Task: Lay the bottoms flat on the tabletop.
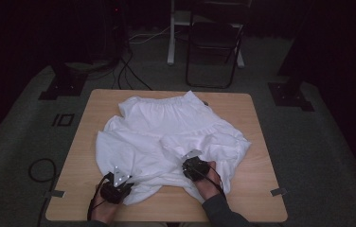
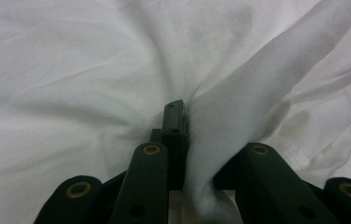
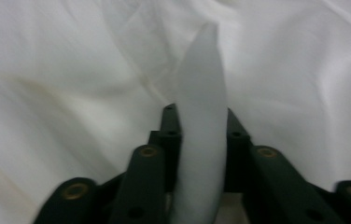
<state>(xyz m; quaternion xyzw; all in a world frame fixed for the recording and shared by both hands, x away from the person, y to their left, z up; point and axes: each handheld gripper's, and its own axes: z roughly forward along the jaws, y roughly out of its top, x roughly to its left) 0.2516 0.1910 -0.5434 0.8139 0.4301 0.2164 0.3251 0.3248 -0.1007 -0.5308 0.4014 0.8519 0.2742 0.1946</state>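
Note:
A white garment [image 1: 166, 132] with a gathered waistband lies rumpled over the middle of the wooden table [image 1: 256, 142]. My left gripper [image 1: 119, 182] sits at its near-left hem. In the left gripper view the left gripper [image 2: 187, 112] is shut on a thick fold of the white cloth [image 2: 220, 116], which hides the right jaw. My right gripper [image 1: 195, 165] rests on the garment's near middle. In the right gripper view the right gripper [image 3: 199, 114] pinches an upright ridge of white cloth [image 3: 204, 84] between both jaws.
A dark folding chair [image 1: 214, 42] and a white stand [image 1: 172, 33] are on the floor beyond the table. Cables [image 1: 129, 71] run across the dark carpet at the far left. Bare wood shows along the table's left, right and near edges.

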